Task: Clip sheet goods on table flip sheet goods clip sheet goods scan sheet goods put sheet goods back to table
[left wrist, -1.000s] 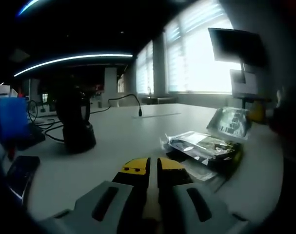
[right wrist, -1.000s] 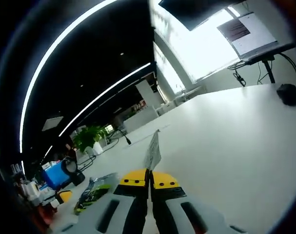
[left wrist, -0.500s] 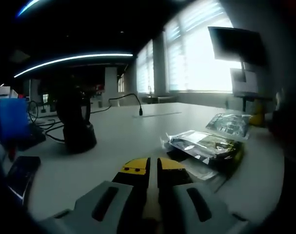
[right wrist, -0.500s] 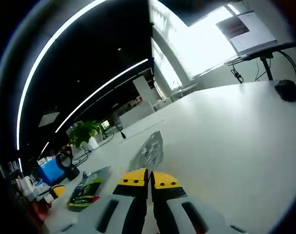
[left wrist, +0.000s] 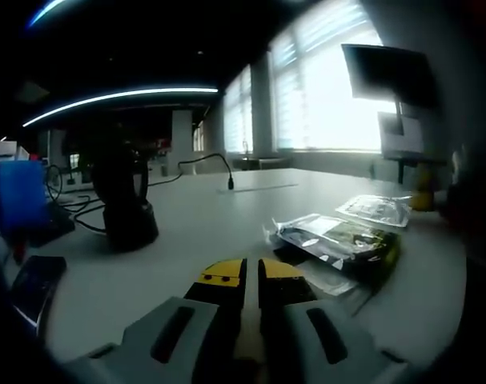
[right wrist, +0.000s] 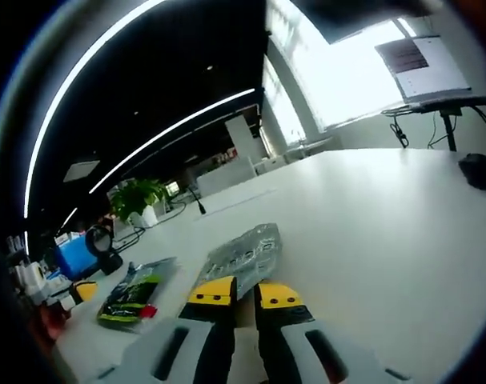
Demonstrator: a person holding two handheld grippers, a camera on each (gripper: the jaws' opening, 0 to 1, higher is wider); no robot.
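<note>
Lying flat: crinkly silvery sheet goods (right wrist: 244,254)

Dim office, bright windows (left wrist: 331,88), curved ceiling light (left wrist: 122,98)

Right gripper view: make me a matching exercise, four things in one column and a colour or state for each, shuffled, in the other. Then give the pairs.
Things:
1. silvery packet
2. green and black packet
3. potted plant
4. right gripper

States:
A. jaws slightly parted, yellow tips
B. lying flat on the white table, just ahead of the jaws
C. standing far back on the table, green leaves
D. lying flat on the table, off to the left of the jaws

Pairs: 1-B, 2-D, 3-C, 4-A
</note>
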